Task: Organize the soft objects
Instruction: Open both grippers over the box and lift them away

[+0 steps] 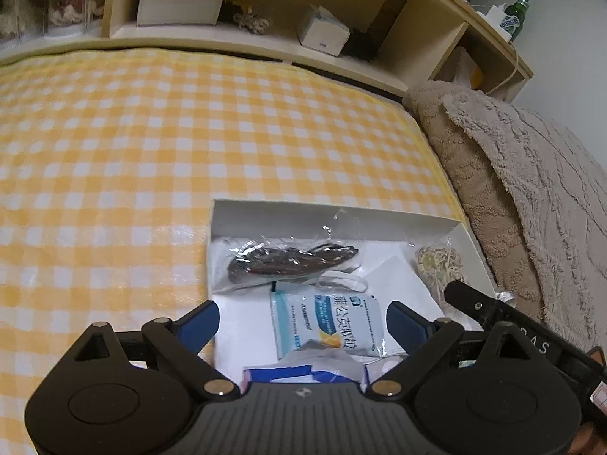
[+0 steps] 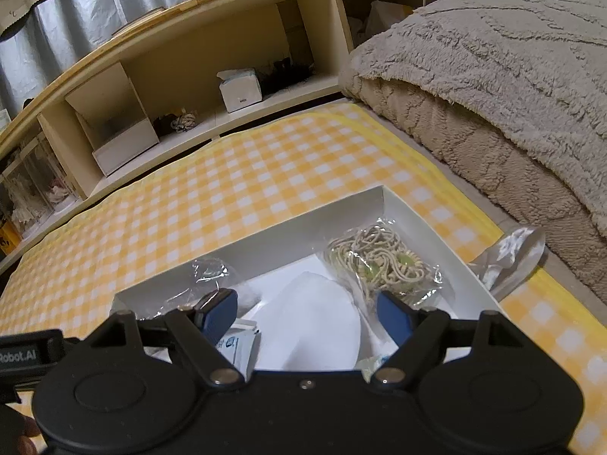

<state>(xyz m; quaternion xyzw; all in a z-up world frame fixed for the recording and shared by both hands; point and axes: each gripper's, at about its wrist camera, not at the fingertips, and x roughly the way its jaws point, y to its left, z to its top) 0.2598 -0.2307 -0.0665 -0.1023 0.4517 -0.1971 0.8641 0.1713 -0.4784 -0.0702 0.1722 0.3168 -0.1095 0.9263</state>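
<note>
Left wrist: left gripper (image 1: 302,322) fingers spread wide, gripping nothing; blue-white sachet (image 1: 329,322) lies between them in the white box (image 1: 341,214) on the checked bed cover (image 1: 151,132).

Right wrist: right gripper (image 2: 307,313) fingers apart, empty, above the box; bagged cord bundle (image 2: 379,259) in its far corner.

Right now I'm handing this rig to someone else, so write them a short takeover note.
Left gripper: open, empty, over the blue-and-white sachet.
Right gripper: open, empty, over the white mask.
White box on the checked cloth holds the sachet, mask, bag of dark cords and bag of beige cords.
Done: these four are boxed.
Left: the clear bag lying outside.
</note>
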